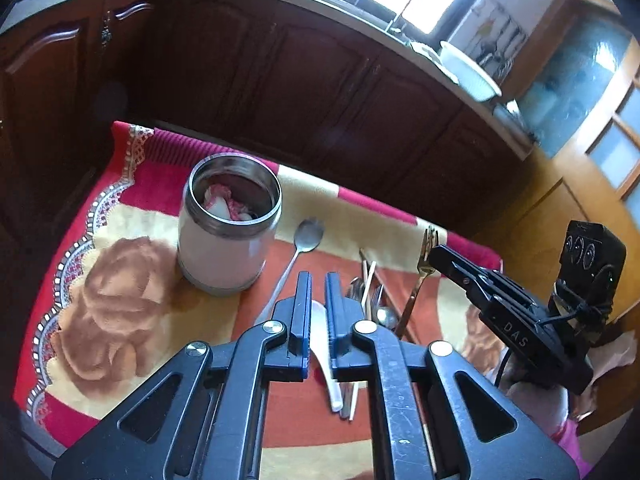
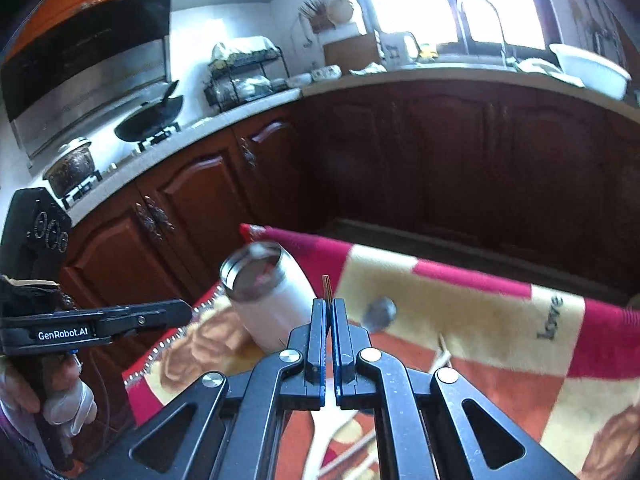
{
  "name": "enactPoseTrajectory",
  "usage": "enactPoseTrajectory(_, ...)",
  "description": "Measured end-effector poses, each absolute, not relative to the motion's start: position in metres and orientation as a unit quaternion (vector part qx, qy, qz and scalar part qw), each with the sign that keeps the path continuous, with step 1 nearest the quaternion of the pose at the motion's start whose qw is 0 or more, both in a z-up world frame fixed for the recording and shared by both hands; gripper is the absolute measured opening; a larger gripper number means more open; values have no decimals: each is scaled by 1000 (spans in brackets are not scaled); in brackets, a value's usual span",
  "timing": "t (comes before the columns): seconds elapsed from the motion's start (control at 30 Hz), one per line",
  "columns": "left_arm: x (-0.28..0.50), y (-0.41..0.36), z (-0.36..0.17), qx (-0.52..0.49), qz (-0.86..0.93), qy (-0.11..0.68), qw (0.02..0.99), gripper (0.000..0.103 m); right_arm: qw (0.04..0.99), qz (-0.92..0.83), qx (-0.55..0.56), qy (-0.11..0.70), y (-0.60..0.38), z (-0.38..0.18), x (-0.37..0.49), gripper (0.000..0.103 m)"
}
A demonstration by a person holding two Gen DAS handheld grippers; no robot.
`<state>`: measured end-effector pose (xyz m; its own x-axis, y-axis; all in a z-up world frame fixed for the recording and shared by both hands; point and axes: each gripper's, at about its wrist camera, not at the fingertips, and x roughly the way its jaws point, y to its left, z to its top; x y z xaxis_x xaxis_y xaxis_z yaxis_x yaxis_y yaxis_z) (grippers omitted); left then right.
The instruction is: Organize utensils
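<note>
Right gripper, jaws clenched on the gold fork just right of the steel canister — tip tines down before releasing; left gripper jaws slightly parted, empty.

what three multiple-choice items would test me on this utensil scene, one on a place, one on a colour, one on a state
1. Where does the lone metal spoon lie?
A. inside the jar
B. on the cloth, right of the jar
C. on the counter

2. What colour is the fork in the right gripper?
A. gold
B. black
C. blue

3. How does the jar stand?
A. lidded
B. tipped over
C. upright, no lid

Key: B, its bowl rests on the cloth beside the jar; A, tines and handle look golden; C, the left wrist view looks into its open mouth.
</note>
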<state>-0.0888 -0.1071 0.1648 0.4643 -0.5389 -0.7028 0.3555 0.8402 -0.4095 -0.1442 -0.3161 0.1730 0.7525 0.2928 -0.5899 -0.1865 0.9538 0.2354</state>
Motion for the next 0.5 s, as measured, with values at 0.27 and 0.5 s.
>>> enactPoseTrajectory(0.27, -91, -146, 99, -99, -263, 519, 807, 40, 916, 106, 111, 372, -347, 127, -159, 2)
enactPoseTrajectory(0.5, -69, -163, 30, -137, -200, 572, 783, 40, 904, 96, 142, 392, -371, 100, -176, 2)
